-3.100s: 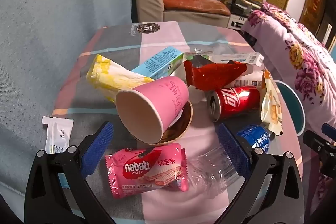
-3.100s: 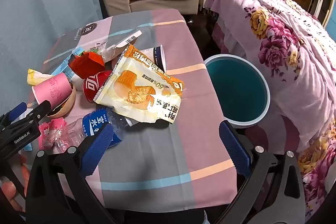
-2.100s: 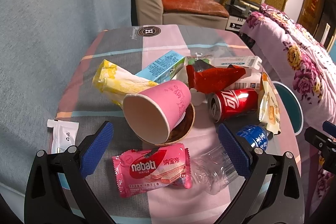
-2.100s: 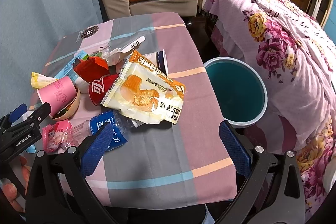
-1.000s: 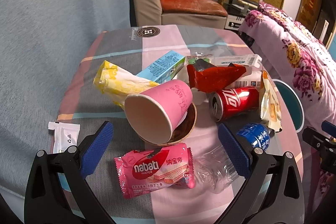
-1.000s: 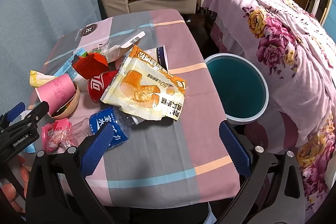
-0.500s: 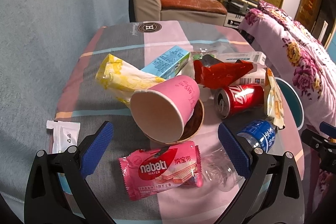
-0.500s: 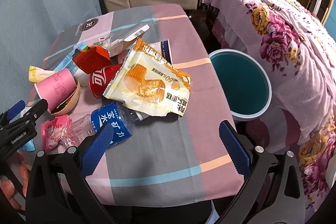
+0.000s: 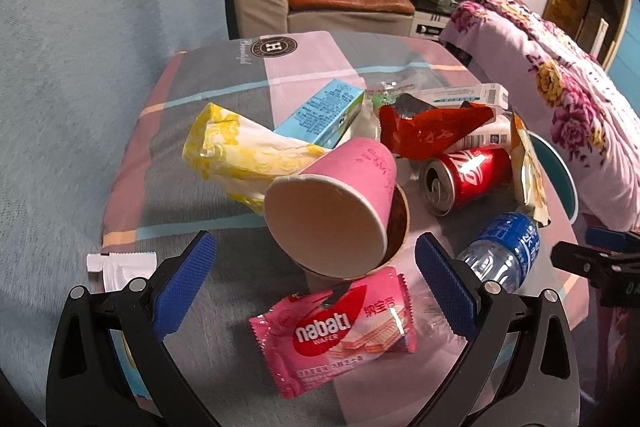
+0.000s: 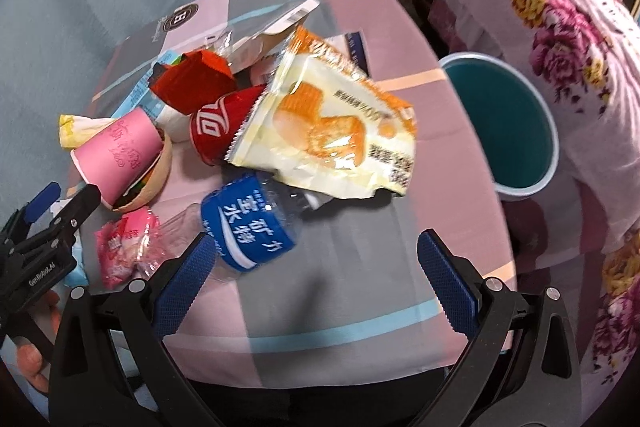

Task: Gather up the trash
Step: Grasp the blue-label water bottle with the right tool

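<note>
The trash lay in one heap on the tabletop (image 9: 192, 75), which was covered by a plaid cloth in grey, pink and light blue. One pink foil wafer packet (image 9: 340, 327) lay flat between the blue-padded fingers (image 9: 182, 281) of the left gripper (image 9: 316, 279), slightly nearer the camera than their tips and touching neither. The left fingers stood wide apart and held nothing. Just beyond the packet, one pink paper cup (image 9: 336, 203) lay on its side inside one shallow brown bowl (image 9: 400, 223), mouth toward the camera.

One crushed clear plastic bottle with a blue label (image 10: 252, 231) lay at the tip of the left-hand finger (image 10: 184, 283) of the right gripper (image 10: 316, 283); whether they touched could not be determined. The right fingers were also spread wide and empty, above bare cloth.

Further out lay one red drink can (image 9: 468, 179) on its side, one crumpled red foil wrapper (image 9: 428, 131), one yellow-and-white tissue pack (image 9: 236, 151), one light blue carton (image 9: 320, 117) and one large yellow-and-orange snack bag (image 10: 328, 131) resting partly on the can. One small white sachet (image 9: 120, 265) lay apart at the near left edge.

One teal round bin with a pale rim (image 10: 504, 131) stood off the tabletop's right side, beside a bed with a floral purple cover (image 10: 560, 7).
</note>
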Demonstrator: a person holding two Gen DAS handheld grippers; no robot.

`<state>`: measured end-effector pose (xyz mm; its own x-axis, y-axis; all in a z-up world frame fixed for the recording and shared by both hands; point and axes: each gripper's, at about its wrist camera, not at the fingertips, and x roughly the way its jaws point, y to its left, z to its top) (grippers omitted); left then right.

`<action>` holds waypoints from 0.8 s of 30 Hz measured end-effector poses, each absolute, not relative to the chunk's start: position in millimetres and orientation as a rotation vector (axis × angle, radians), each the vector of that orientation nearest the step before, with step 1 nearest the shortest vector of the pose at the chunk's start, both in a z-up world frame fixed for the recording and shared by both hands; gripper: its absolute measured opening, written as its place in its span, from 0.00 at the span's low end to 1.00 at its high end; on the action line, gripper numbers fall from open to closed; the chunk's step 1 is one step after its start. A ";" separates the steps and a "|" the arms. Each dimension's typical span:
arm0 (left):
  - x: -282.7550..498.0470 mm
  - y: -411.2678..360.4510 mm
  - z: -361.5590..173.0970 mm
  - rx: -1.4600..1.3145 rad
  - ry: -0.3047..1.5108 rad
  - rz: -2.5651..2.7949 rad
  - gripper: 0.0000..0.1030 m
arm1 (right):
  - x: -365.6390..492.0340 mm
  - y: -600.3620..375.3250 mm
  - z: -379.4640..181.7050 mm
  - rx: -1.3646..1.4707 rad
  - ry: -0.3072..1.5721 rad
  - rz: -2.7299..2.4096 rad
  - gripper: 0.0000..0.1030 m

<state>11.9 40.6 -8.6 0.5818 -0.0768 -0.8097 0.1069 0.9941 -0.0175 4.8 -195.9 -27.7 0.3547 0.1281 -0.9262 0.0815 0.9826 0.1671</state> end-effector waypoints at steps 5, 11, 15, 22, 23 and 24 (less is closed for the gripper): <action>18.5 55.4 -12.2 0.034 0.962 -0.131 0.97 | 20.1 -187.6 -46.9 0.321 1.296 0.061 0.94; 23.0 70.9 -10.4 0.021 0.966 -0.150 0.97 | 33.6 -172.3 -62.9 0.431 1.351 0.083 0.94; 26.0 76.4 -5.0 0.014 0.964 -0.164 0.97 | 38.2 -166.4 -76.9 0.499 1.394 0.098 0.94; 32.4 49.9 7.4 0.118 0.936 -0.239 0.97 | 30.6 -160.5 -76.0 0.444 1.386 0.160 0.79; 35.2 45.7 6.1 0.140 0.939 -0.246 0.97 | 29.4 -160.2 -75.1 0.425 1.387 0.167 0.79; 38.6 41.4 4.4 0.158 0.944 -0.251 0.97 | 26.9 -158.4 -73.2 0.391 1.392 0.180 0.79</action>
